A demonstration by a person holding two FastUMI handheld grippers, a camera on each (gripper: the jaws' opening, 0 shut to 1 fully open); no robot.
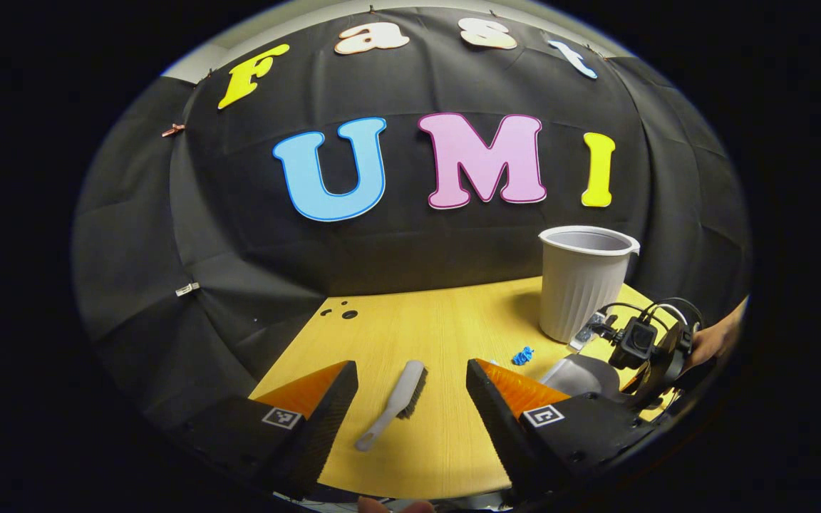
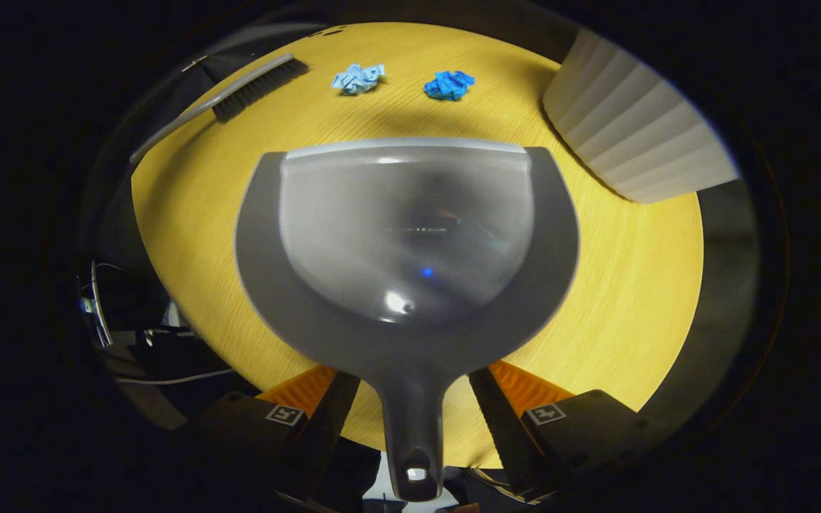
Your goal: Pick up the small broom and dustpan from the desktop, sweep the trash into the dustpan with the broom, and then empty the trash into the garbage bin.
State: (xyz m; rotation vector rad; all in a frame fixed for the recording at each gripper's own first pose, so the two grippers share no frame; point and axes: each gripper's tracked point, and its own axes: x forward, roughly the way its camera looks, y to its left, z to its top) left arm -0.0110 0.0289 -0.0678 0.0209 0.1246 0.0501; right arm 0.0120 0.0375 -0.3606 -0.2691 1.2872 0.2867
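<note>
On desk: broom (image 1: 394, 402) between spread left gripper (image 1: 410, 406) | right gripper (image 2: 414, 417) gapes astride dustpan (image 2: 410, 242) handle | bin (image 2: 638, 135) cropped

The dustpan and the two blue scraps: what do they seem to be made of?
The dustpan looks like grey moulded plastic, semi-glossy: its bowl shows soft reflections. The blue scraps look like crumpled paper or thin film, with sharp creases; which one is unclear.

grey dustpan (image 2: 410, 235), blue trash (image 2: 449, 84), yellow desktop (image 2: 617, 285)
</note>
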